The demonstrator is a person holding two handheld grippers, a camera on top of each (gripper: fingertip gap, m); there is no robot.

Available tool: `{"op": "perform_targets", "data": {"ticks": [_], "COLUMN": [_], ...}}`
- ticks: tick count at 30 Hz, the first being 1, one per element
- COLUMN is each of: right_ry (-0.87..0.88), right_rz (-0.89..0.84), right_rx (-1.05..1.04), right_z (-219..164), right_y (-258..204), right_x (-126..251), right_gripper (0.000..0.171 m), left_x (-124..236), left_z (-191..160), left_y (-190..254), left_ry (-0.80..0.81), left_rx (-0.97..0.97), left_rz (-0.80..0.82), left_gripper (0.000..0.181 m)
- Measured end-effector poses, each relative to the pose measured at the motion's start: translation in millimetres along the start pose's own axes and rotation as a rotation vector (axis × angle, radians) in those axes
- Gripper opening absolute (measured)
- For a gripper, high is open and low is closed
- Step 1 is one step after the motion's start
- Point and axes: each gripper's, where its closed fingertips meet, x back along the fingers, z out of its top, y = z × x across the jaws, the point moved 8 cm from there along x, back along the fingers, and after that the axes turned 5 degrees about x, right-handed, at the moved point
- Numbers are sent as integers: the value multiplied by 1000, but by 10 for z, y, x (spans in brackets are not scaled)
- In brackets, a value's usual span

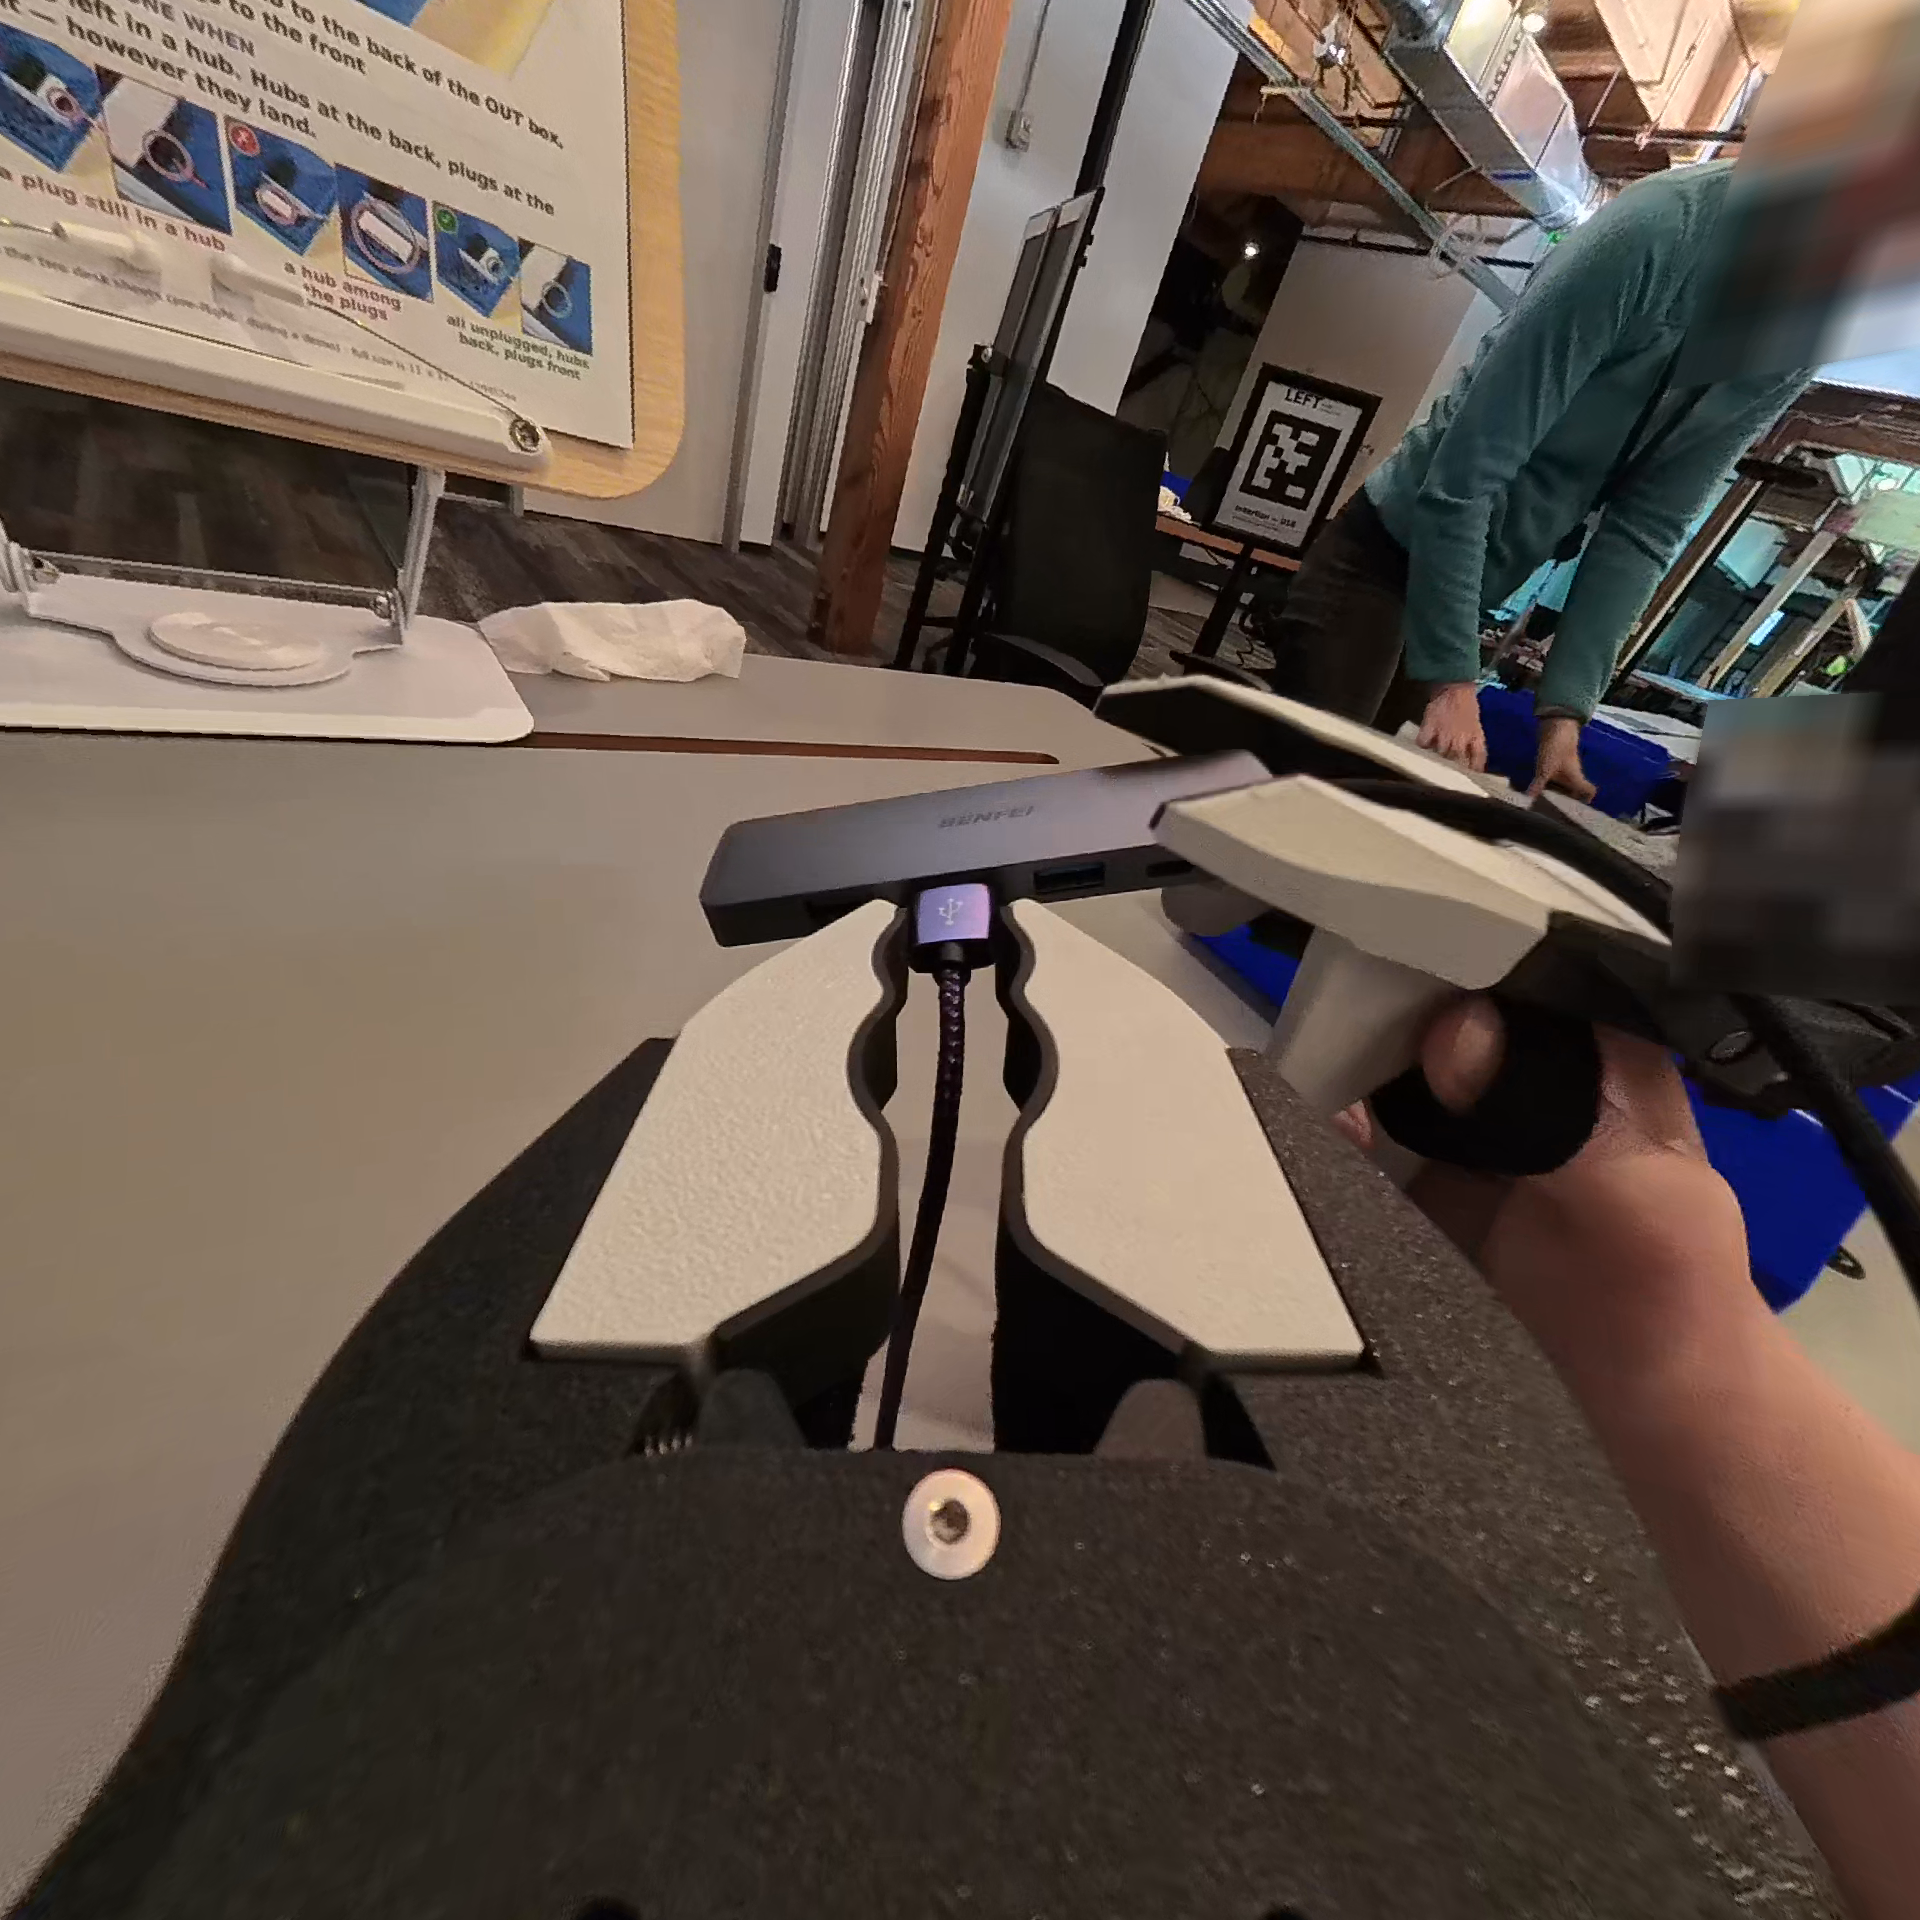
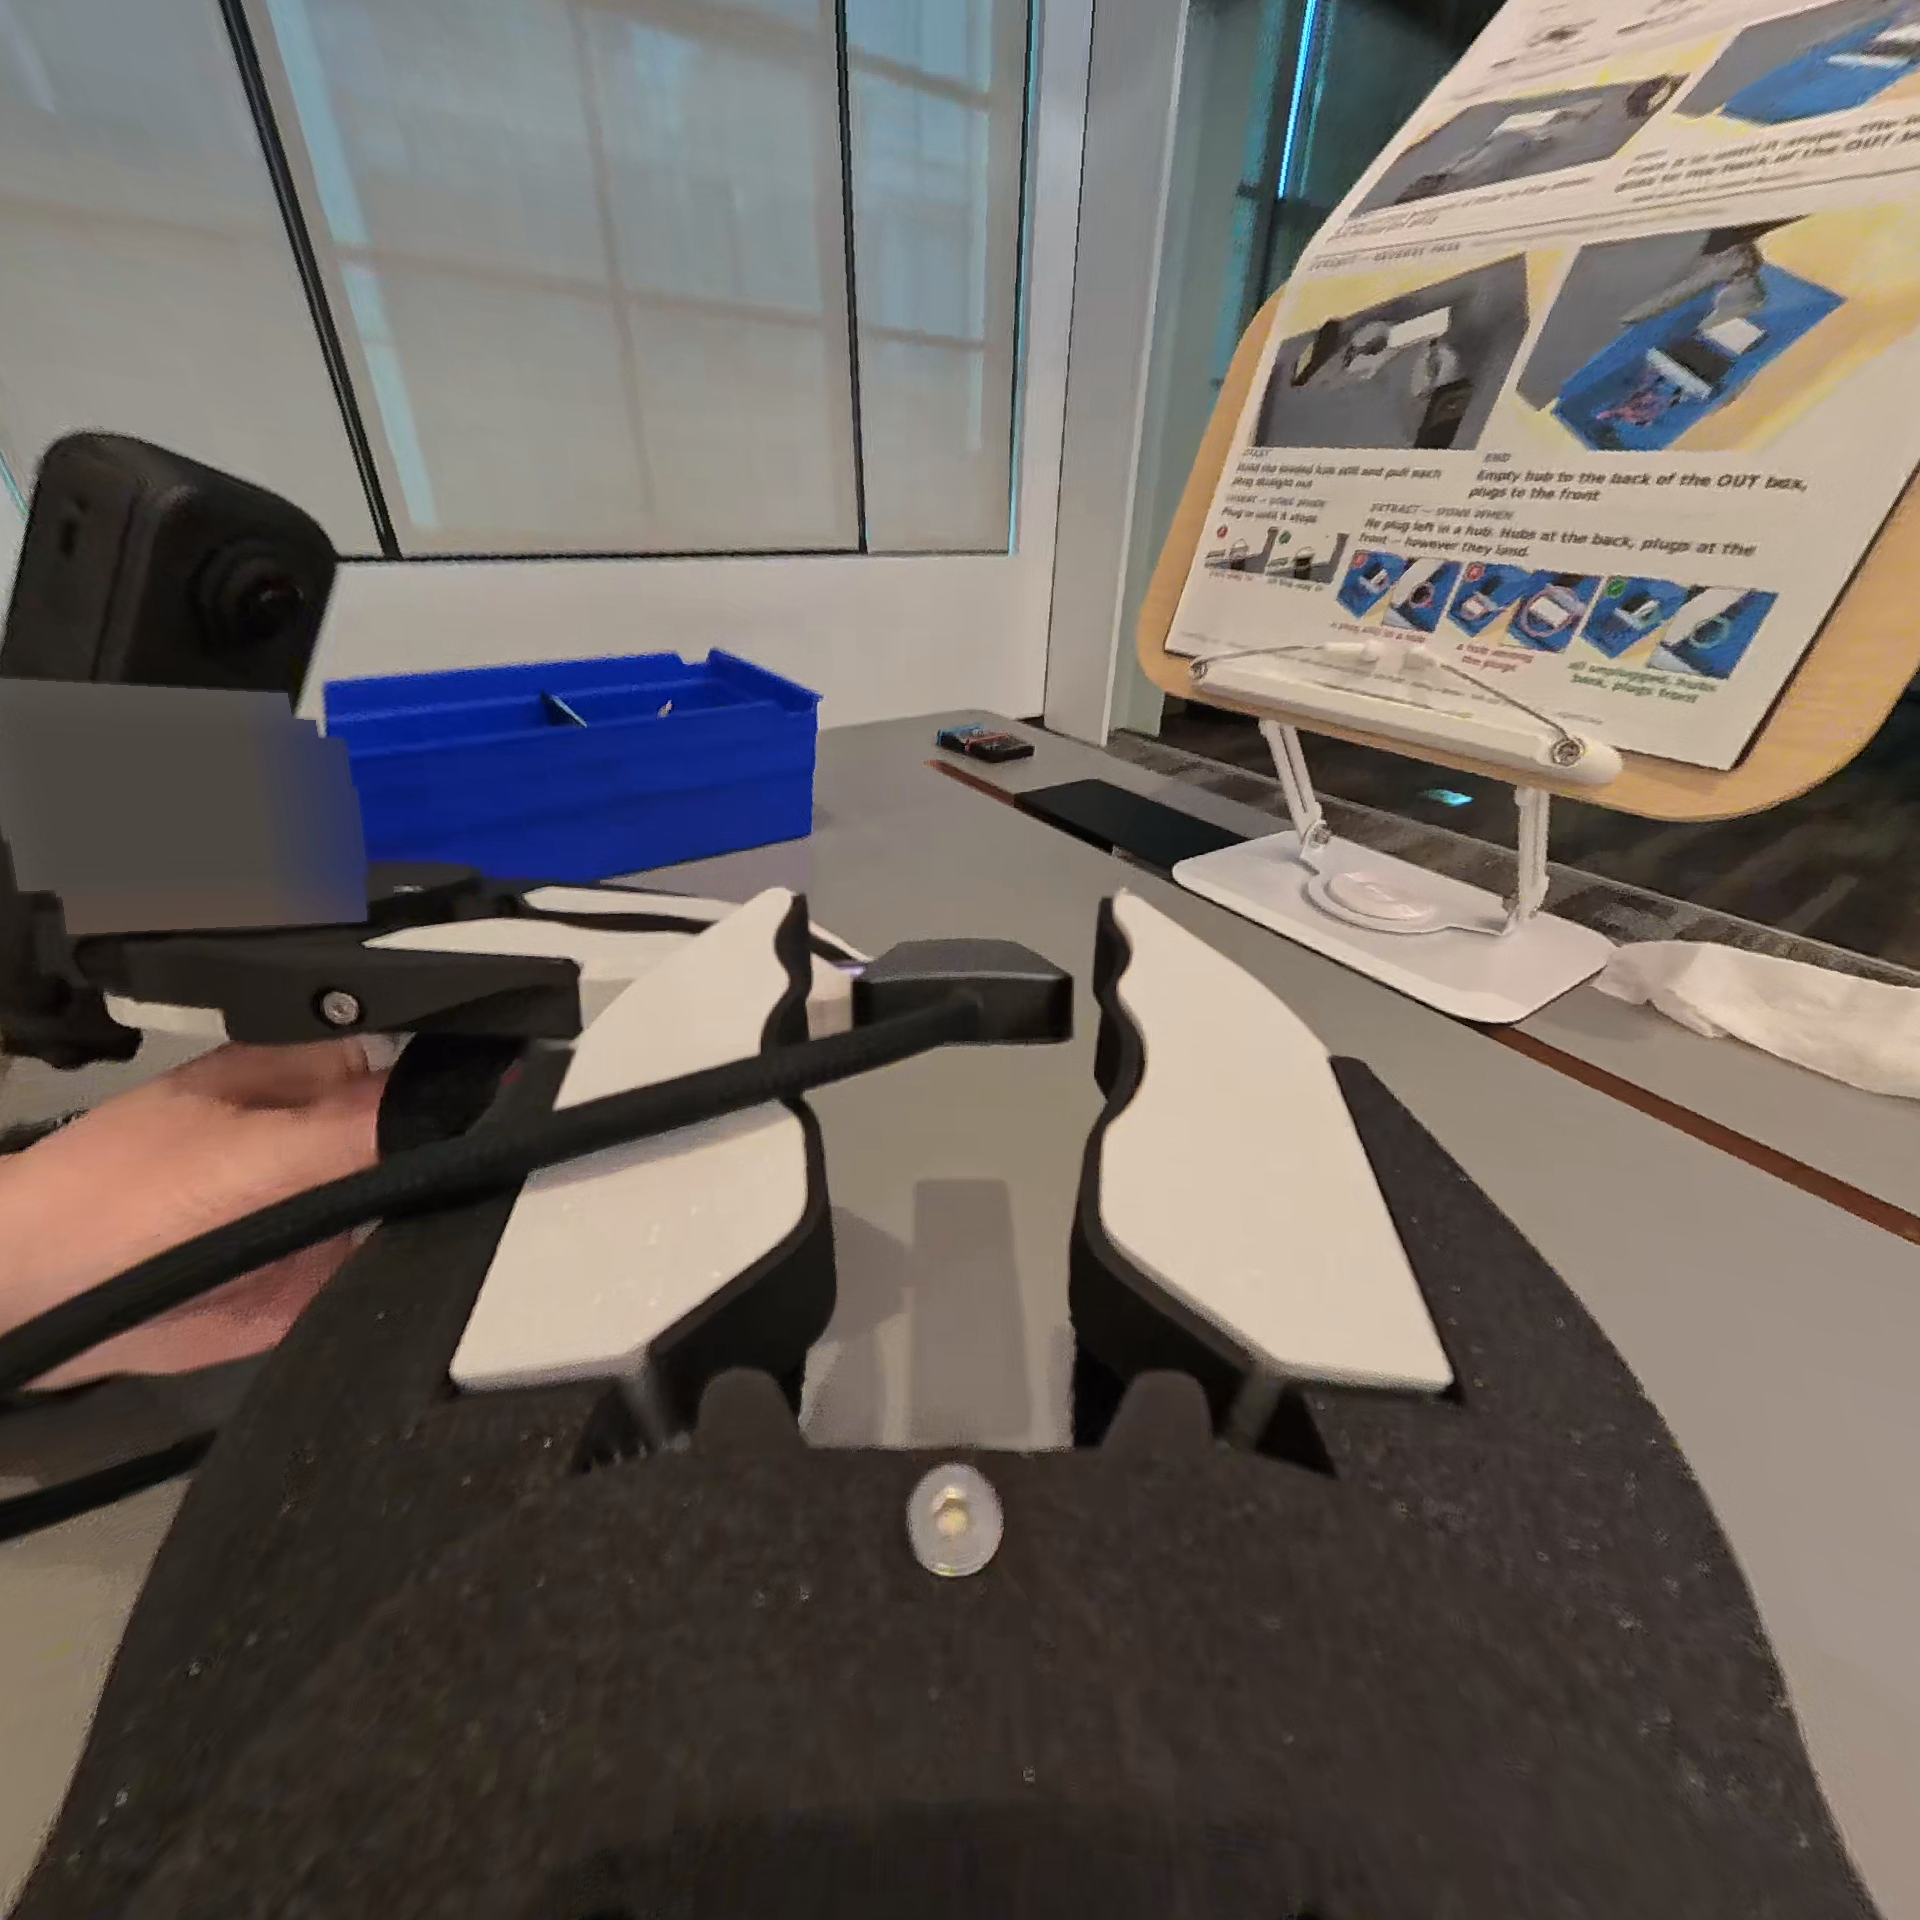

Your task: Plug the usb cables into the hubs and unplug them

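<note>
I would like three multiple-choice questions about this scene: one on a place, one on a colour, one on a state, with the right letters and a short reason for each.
1. Where does the crumpled white tissue lie?
A. In a blue bin
B. On the table beside the white stand's base
C. On top of the hub

2. What colour is the shell of the USB plug?
A. Purple
B. Red
C. Green

3. In what state is that plug?
A. Loose on the table
B. Seated in a port of the hub
C. Hanging in the air far from the hub

Answers:
1 B: the tissue rests on the grey table next to the stand.
2 A: the plug is metallic purple.
3 B: its front end sits inside the side of the dark hub.
</note>
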Motion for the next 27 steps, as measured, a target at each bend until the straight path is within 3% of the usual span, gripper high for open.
{"op": "perform_targets", "data": {"ticks": [8,17,27], "right_ry": [-127,-141,-94], "right_rz": [3,48,-60], "right_rx": [19,-28,-36], "right_z": [-67,-86,-185], "right_y": [31,33,-37], "right_x": [-26,-47,-50], "right_gripper": [44,38,38], "left_x": [-4,1,-27], "left_z": [-5,-1,-8], "left_y": [11,11,-30], "left_ry": [-3,-4,-36], "left_rx": [-80,-114,-129], "left_rz": [22,30,43], "left_gripper": [15,15,15]}}
